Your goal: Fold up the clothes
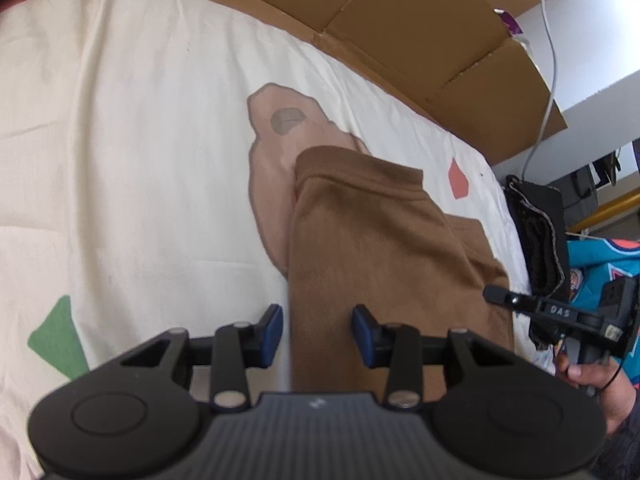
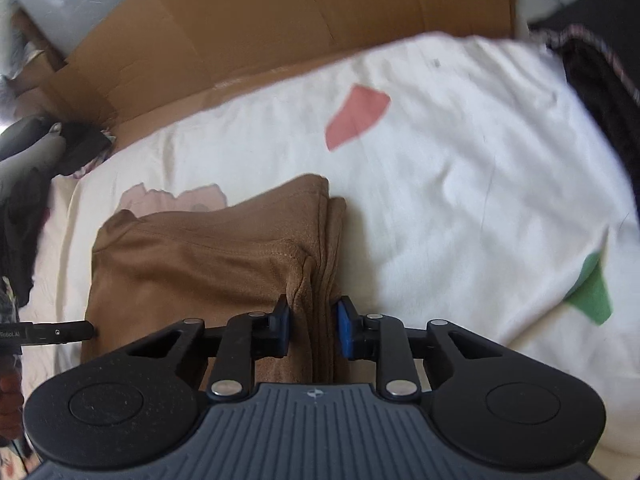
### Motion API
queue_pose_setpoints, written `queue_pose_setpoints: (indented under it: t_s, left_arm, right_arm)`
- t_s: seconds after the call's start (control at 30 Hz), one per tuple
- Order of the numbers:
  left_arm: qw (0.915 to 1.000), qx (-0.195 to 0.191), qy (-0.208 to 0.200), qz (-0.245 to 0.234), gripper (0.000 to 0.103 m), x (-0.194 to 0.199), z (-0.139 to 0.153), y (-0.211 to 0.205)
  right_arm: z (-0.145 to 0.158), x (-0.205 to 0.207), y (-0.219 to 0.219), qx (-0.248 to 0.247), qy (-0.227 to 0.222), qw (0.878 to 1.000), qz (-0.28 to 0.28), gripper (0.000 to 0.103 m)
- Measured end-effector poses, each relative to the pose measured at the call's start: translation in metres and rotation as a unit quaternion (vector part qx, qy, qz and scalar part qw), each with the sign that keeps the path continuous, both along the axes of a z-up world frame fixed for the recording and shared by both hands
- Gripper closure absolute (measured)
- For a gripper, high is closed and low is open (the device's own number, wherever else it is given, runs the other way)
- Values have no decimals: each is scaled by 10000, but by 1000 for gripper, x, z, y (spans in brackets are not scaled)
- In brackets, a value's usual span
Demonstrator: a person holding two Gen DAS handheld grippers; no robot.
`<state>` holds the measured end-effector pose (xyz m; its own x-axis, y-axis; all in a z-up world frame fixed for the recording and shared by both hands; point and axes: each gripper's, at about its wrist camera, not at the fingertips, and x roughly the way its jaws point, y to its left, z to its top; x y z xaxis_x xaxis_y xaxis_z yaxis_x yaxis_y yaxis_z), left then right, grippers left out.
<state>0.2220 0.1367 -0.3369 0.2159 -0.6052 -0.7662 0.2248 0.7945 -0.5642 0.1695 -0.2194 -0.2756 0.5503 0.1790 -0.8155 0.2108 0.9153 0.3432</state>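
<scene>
The folded brown garment [image 2: 208,264] lies on the white sheet [image 2: 460,184]; the right gripper [image 2: 313,330] clamps its stacked edge, while the left gripper [image 1: 318,334] hovers above it, fingers spread.

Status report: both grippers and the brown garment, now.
Left gripper open, straddling the brown garment. Right gripper pinching its stacked folded edge. Garment folded on white sheet. Nothing in the way.

Brown garment [image 1: 372,240], soft knit, folded into a thick multi-layer stack, lying flat on the white bedsheet [image 1: 140,140]; stitched hem across the top, layered edges bunched at its right near corner.
</scene>
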Motion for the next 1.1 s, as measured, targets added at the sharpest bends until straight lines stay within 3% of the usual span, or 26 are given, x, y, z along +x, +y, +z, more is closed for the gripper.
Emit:
queue_pose_setpoints:
  t_s: [0.13, 0.27, 0.4, 0.5, 0.6, 0.63, 0.67, 0.83, 0.9, 1.0, 1.03, 1.1]
  left_arm:
    - [10000, -24, 27, -42, 62, -1, -3, 0]
    - [9999, -116, 41, -16, 62, 2, -6, 0]
    - [9992, -368, 80, 106, 62, 8, -12, 3]
    - [9981, -570, 130, 167, 62, 12, -18, 5]
    - [9973, -681, 165, 232, 65, 16, -20, 4]
    - [9976, -647, 126, 227, 75, 17, -19, 3]
    - [9978, -613, 88, 221, 87, 18, -19, 1]
    - [9966, -724, -246, 306, 93, 17, -6, 6]
    - [9962, -761, -245, 358, 93, 18, -5, 10]
    - [9973, -649, -79, 343, 81, 20, -10, 14]
    - [9973, -664, -25, 329, 76, 20, -12, 15]
    - [9969, -724, 49, 290, 65, 20, -14, 16]
  right_arm:
    - [-3, -3, -4, 31, -12, 9999, -129, 74]
    - [-17, -2, -18, 339, 94, 9988, -334, 52]
    - [-29, -1, -32, 916, 147, 9944, -506, 46]
    - [-31, 2, -30, 989, 146, 9945, -305, 45]
    - [-30, 5, -25, 944, 118, 9953, -170, 60]
    - [-30, 6, -24, 956, 113, 9953, -145, 74]
    - [-30, 7, -23, 979, 113, 9950, -140, 78]
    - [-16, 2, -19, 932, -132, 9955, -110, 82]
    - [-14, -2, -19, 978, -221, 9949, -115, 79]
    - [-17, -2, -20, 980, -118, 9951, 59, 68]
    - [-19, -1, -21, 981, -67, 9951, 108, 56]
    - [-21, 2, -24, 939, -6, 9954, 209, 54]
